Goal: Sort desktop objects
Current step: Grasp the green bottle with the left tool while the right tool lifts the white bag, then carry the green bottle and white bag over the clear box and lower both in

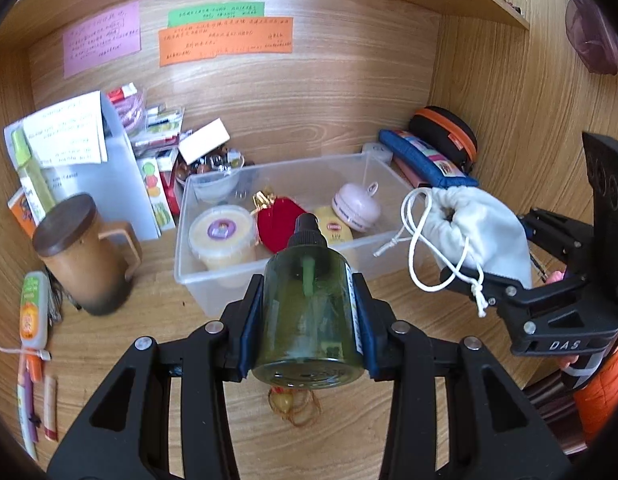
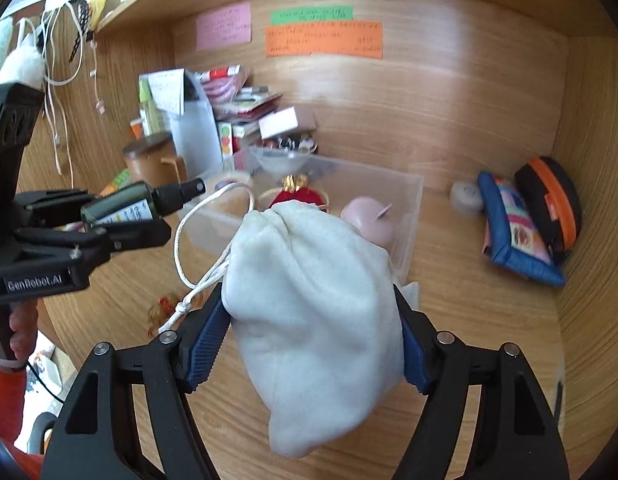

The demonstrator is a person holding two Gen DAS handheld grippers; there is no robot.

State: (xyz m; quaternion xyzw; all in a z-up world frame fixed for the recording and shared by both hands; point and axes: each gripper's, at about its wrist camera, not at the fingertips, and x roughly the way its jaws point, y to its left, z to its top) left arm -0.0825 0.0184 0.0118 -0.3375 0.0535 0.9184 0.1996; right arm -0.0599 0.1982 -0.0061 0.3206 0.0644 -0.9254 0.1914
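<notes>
Above the desk's middle, the left tongs clench a green spray bottle and the right tongs grasp a white drawstring pouch, both aimed at the clear bin, presumably for dropping in.

You cannot read the blurred writing on the coloured notes, and the green bottle hides most of a small amber trinket.
</notes>
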